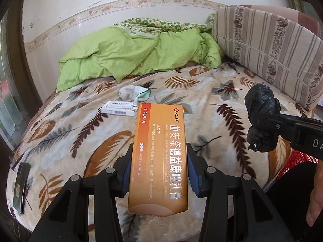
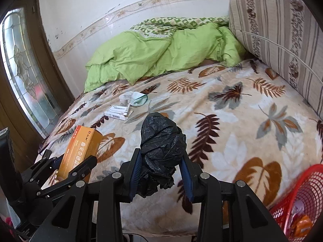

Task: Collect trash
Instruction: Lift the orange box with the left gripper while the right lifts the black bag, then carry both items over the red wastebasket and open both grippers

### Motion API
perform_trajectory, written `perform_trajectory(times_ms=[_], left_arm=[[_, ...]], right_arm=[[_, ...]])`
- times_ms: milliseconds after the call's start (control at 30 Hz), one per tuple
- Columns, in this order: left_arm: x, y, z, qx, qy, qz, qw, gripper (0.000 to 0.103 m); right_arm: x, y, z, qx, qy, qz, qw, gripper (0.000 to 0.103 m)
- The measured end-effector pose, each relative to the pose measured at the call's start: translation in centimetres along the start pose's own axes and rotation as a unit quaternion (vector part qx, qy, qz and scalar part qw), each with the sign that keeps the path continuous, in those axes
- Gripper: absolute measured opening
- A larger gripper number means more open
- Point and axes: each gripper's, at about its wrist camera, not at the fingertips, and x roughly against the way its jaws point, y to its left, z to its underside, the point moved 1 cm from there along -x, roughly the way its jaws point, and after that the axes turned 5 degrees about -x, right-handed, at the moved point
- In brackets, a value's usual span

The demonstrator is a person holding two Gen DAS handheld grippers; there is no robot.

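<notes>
Bedroom: a bed under a leaf-print blanket (image 2: 222,121) fills both views, white wall behind, a crumpled green quilt (image 2: 161,54) at upper centre and a striped cushion (image 2: 282,32) at upper right. Left wrist view: the left gripper (image 1: 159,171) has its blue pads pressed on both long sides of an orange medicine box (image 1: 159,157), which stands lengthwise up the centre of the frame, lifted off the blanket. Right wrist view: the right gripper (image 2: 161,173) is clamped on a crumpled black plastic bag (image 2: 161,149) at centre frame, the wad bulging above and below the pads. Container: a red mesh basket (image 2: 306,189) at the lower right corner of the right wrist view; inside, an orange wrapper and something pale, contents otherwise unclear. On the blanket, above centre-left in both views, lie a small white box (image 2: 119,114) and, just beyond it, a crumpled white-and-teal item (image 2: 135,98), apart from both grippers. A dark flat object (image 1: 20,187) lies at the lower left edge of the left wrist view.
</notes>
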Motion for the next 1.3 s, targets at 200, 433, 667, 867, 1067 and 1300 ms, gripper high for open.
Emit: perform_trajectory(times_ms=[200,433,667,867,1067,1300], left_arm=[[0.7,-1.8,-0.5,-0.017,-0.003,0.005,0.9998,0.045],[1.5,-2.9,-0.8,-0.031,-0.006,0.003,0.9995,0.045],[2.2,-3.7,-1.2,-0.041,-0.007,0.007,0.9991,0.045],[2.6,-5.2,-1.9,-0.055,-0.01,0.022,0.9982,0.045],[3.1,-8.7,-3.6,-0.073,-0.008,0.102,0.9921,0.045],[3.2,-16.5,-5.8,-0.097,0.023,0.26,0.9604,0.045]], right_arm=[[1.7,-1.5,0.3,-0.021,-0.003,-0.001,1.0,0.039],[3.1,-2.4,0.4,-0.033,-0.01,0.0,0.999,0.039],[4.5,-3.2,0.3,-0.037,-0.022,0.004,0.999,0.039],[6.4,-4.8,0.3,-0.049,-0.034,0.016,0.998,0.039],[10.8,-9.3,-0.1,-0.067,-0.063,0.066,0.994,0.039],[17.5,-17.6,0.7,-0.126,-0.092,0.15,0.976,0.039]])
